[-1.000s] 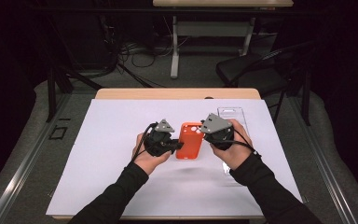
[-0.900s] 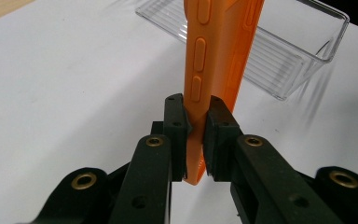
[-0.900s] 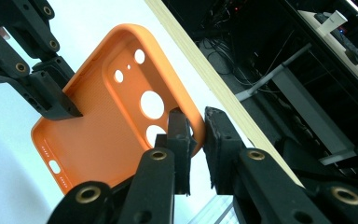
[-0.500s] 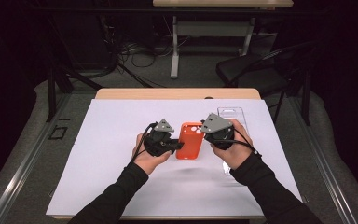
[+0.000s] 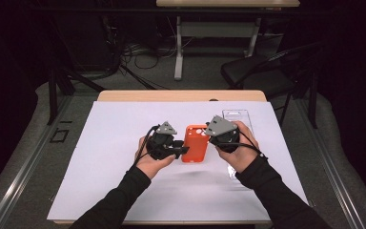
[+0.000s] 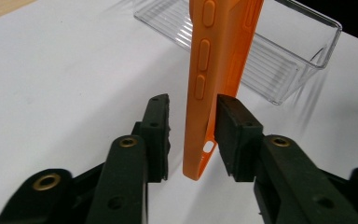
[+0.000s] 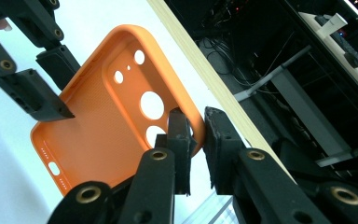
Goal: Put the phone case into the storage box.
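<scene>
An orange phone case (image 5: 195, 143) is held up on edge above the white sheet, between both hands. My right gripper (image 5: 212, 138) is shut on the case's rim near the camera holes (image 7: 196, 130). My left gripper (image 5: 183, 151) has its jaws on either side of the case's lower end (image 6: 191, 126). Those jaws have just been opening. A gap shows between the left pad (image 6: 157, 126) and the case (image 6: 219, 56), so they no longer pinch it. The right gripper view shows the case's inside (image 7: 98, 130) and the left gripper (image 7: 46, 79) beyond it.
A clear plastic tray (image 5: 238, 117) lies on the white sheet (image 5: 100, 167) behind the right hand, and the left gripper view has the tray (image 6: 284, 60) beyond the case. The table's wooden far edge (image 5: 181, 95) borders a dark floor with cables and a chair (image 5: 267, 76).
</scene>
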`<action>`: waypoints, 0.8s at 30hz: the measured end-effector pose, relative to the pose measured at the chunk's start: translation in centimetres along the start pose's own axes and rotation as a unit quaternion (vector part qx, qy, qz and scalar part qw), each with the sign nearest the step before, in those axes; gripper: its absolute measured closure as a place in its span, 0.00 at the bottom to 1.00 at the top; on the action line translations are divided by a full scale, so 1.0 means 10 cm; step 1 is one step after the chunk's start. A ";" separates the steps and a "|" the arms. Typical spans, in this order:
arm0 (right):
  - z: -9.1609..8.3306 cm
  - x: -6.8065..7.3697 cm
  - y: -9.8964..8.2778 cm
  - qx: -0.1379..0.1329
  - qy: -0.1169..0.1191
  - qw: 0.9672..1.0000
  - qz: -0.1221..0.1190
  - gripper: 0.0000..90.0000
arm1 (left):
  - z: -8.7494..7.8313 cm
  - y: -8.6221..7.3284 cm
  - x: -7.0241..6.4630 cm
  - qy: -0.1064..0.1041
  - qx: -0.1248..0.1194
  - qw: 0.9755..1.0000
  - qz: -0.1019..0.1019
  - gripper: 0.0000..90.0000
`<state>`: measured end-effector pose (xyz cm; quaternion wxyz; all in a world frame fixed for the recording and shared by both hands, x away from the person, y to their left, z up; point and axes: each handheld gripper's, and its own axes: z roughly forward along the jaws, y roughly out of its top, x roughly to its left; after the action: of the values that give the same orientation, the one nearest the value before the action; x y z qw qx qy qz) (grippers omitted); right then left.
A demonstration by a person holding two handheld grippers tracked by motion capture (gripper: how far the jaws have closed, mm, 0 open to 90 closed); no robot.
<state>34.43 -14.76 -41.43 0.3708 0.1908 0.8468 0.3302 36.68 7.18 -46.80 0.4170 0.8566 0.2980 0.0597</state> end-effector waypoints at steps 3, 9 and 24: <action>0.00 -0.01 0.00 -0.001 -0.002 1.000 -0.003 0.91 | 0.01 -0.01 0.00 0.001 -0.003 1.000 -0.003 0.67; -0.01 -0.04 -0.01 0.002 -0.010 1.000 -0.007 0.91 | 0.01 -0.03 0.02 0.003 -0.005 1.000 -0.008 0.60; -0.06 -0.19 0.01 0.002 -0.036 0.999 -0.020 0.91 | -0.03 -0.09 0.05 0.018 -0.011 1.000 0.018 0.55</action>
<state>35.21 -16.06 -40.10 0.4073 0.1865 0.8369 0.3144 36.60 8.13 -47.36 0.4202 0.8558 0.2891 0.0858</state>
